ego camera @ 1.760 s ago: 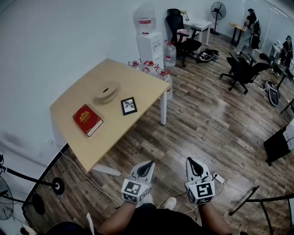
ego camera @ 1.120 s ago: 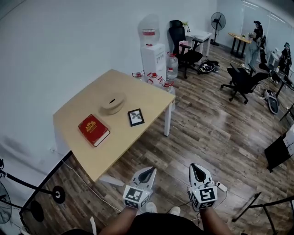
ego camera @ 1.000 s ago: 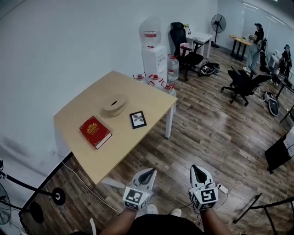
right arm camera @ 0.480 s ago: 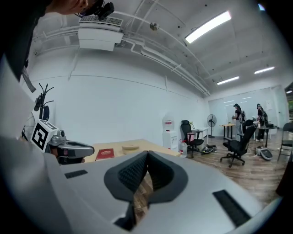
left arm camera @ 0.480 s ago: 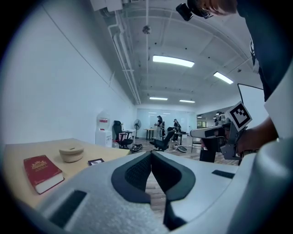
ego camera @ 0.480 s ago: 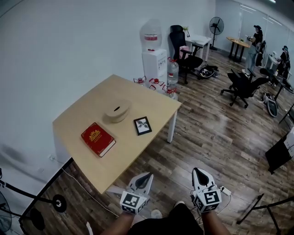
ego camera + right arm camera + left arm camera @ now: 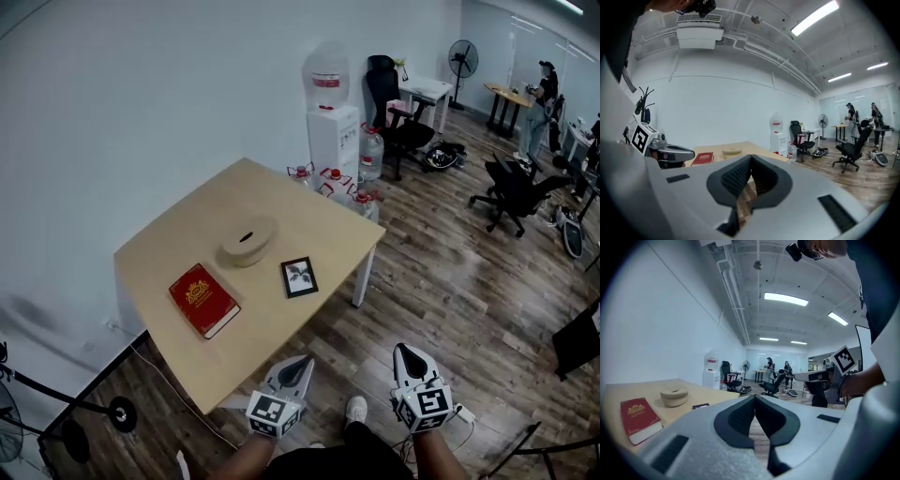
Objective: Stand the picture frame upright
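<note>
A small black picture frame [image 7: 299, 277] lies flat on the light wooden table [image 7: 309, 211], near its right front edge; in the left gripper view the frame [image 7: 700, 406] is a thin dark strip. My left gripper [image 7: 300, 360] and right gripper [image 7: 409, 357] hang low over the floor, short of the table. Both are shut with nothing between their jaws. In the left gripper view the left gripper [image 7: 754, 400] points toward the room, and the right gripper [image 7: 751, 161] points past the table.
A red book [image 7: 203, 299] and a tan round dish [image 7: 248, 241] lie on the table left of the frame. A water dispenser [image 7: 331, 120] and several bottles [image 7: 337, 181] stand behind the table. Office chairs [image 7: 514, 192] and people are at the far right.
The view has drawn closer to the table, which now sits nearer the middle. Both grippers stay shut and low in front of me.
</note>
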